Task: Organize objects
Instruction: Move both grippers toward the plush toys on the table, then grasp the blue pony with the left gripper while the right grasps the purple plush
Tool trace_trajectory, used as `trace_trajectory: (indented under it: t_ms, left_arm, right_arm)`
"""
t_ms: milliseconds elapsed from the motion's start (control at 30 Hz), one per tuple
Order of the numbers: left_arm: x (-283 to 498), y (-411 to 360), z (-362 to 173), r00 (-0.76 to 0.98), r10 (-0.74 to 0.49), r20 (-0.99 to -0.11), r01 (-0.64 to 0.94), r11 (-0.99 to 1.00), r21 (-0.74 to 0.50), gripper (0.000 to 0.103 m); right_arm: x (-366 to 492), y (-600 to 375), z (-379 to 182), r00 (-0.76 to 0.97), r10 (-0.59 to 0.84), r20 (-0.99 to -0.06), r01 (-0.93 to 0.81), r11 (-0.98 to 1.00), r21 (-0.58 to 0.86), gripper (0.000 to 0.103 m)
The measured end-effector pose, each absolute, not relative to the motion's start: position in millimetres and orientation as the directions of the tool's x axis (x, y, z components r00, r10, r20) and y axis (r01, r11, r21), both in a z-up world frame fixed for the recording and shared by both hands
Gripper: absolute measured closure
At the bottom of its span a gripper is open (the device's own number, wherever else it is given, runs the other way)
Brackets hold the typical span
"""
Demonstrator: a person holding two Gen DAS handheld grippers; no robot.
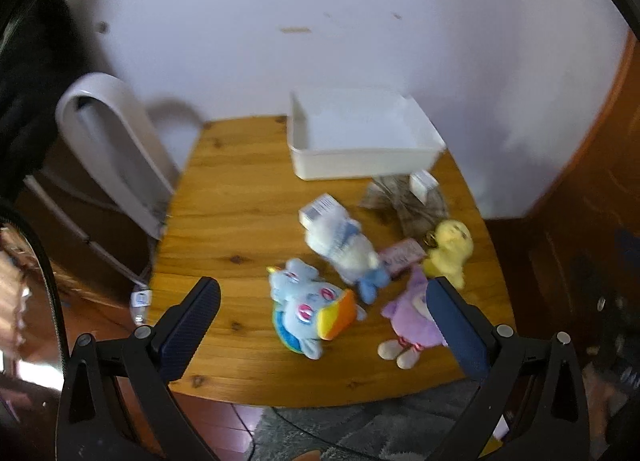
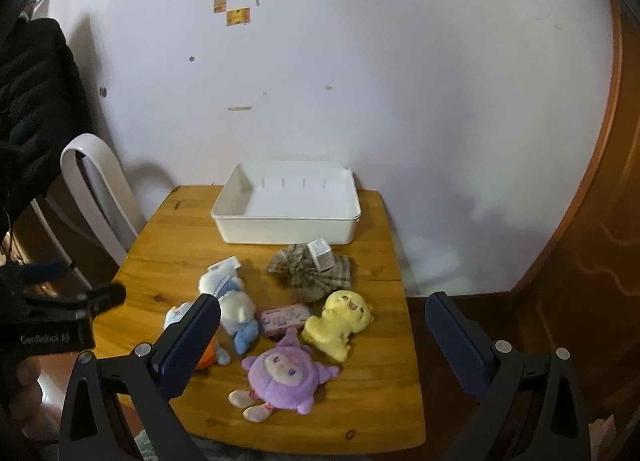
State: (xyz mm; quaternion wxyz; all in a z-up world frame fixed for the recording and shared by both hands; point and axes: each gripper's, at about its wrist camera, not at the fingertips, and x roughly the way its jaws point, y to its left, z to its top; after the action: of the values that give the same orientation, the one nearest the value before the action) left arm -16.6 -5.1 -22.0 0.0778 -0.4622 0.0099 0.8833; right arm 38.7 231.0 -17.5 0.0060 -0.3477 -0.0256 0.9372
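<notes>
Several plush toys lie on a wooden table: a blue one with an orange beak, a white and blue one, a purple one, a yellow one, a plaid fabric bow and a small pink packet. An empty white bin stands at the table's back. My left gripper is open above the near toys. My right gripper is open and empty above the table's front.
A white oval fan stands left of the table against the white wall. A wooden cabinet is on the right. The left gripper's body shows at the left of the right wrist view. A grey rug lies below.
</notes>
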Motion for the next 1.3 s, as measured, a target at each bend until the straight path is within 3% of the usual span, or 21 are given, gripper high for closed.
trace_trajectory:
  t_ms: [233, 433, 700, 1300]
  left_arm:
    - [-25, -10, -65, -0.547, 0.107, -0.830, -0.235, -0.972, 0.030, 0.000]
    - [-41, -20, -106, -0.432, 0.222, -0.874, -0.277, -0.955, -0.106, 0.000]
    - [-54, -11, -158, -0.418, 0.136, -0.898, -0.300, -0.954, -0.005, 0.000]
    - [-97, -22, -217, -0.287, 0.210, -0.935, -0.086, -0.977, -0.193, 0.000]
  right_arm:
    - [20, 243, -54, -0.700, -0.013, -0.714, 0.013, -1.000, 0.005, 0.001]
    - [8, 235, -100, -0.612, 0.038, -0.790, 0.064, -0.993, -0.097, 0.001]
    - [-4, 213, -167, -0.546, 0.021, -0.838, 0.163, -0.978, -0.131, 0.001]
    - [-44, 204, -242, -0.406, -0.124, -0.906, 0.204, -0.978, 0.043, 0.001]
